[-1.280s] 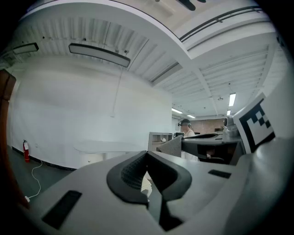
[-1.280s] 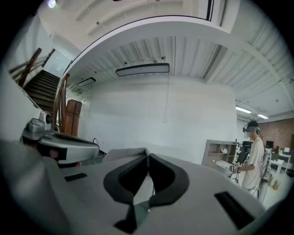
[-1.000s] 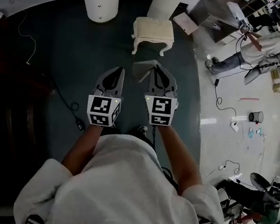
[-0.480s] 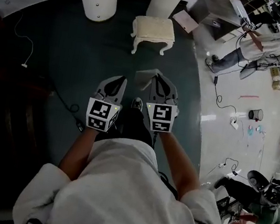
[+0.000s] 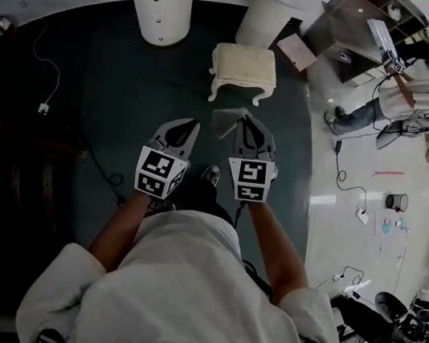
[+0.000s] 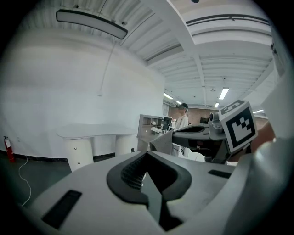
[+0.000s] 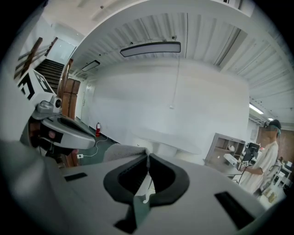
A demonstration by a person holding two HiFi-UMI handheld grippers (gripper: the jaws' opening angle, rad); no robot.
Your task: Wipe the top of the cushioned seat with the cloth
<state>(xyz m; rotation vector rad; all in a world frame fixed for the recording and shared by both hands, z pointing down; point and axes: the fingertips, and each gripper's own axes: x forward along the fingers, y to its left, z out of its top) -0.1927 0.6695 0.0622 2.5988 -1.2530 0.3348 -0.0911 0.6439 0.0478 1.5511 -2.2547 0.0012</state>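
Observation:
The cushioned seat [image 5: 244,66], a cream stool with curved white legs, stands on the dark carpet ahead of me. My right gripper [image 5: 248,119] is shut on a grey cloth [image 5: 227,120], held in the air short of the seat. In the right gripper view the cloth [image 7: 121,153] bulges left of the closed tips of the right gripper [image 7: 148,157]. My left gripper [image 5: 187,125] hangs beside it, shut and holding nothing. The left gripper view shows its own tips [image 6: 146,153] meeting, with the cloth [image 6: 161,142] just beyond.
Behind the seat is a white desk on two round pedestals [image 5: 164,12]. A grey shelf unit [image 5: 343,33] and a standing person [image 5: 406,97] are at the right. A white cable [image 5: 45,89] lies on the carpet at the left.
I have stepped forward: the seat sits lower and nearer in the head view. Both grippers stay in front of me, the right one still holding the cloth.

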